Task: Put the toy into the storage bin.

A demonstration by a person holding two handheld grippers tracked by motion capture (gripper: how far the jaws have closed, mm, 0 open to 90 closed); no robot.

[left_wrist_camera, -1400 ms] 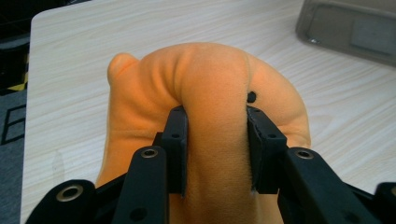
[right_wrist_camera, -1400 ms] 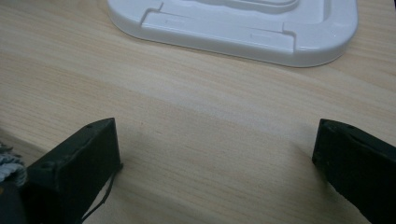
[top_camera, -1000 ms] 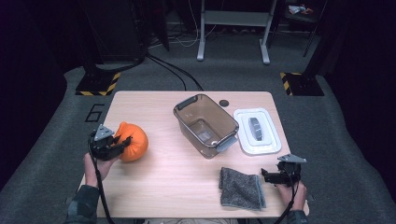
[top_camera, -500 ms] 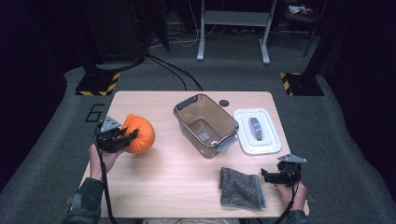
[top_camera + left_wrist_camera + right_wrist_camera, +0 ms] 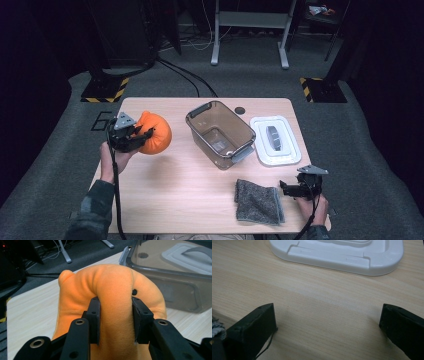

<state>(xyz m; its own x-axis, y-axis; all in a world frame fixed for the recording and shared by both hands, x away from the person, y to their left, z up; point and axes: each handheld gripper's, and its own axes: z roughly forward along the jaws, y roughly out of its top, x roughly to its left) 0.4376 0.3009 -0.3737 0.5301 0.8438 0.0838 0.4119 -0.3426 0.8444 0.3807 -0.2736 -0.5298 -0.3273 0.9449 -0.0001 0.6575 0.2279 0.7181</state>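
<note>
— What is seen from the high view?
— A clear tub [image 5: 220,133] is seen mid-desk; its contents cannot be made out. An orange plush toy [image 5: 154,133] is held above the desk's left edge by the left gripper [image 5: 131,137].
— And in the left gripper view?
— The toy's soft, wrinkled fabric [image 5: 112,302] is pinched between the jaws.
— The right gripper view?
— Jaws are spread wide over bare desk [image 5: 319,305], before a white lid [image 5: 342,252].

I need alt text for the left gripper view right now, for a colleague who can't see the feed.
The left tool has its two black jaws clamped on a soft orange plush toy, pinching a fold of its fabric. Behind it stands a clear grey plastic bin on the light wooden table.
</note>
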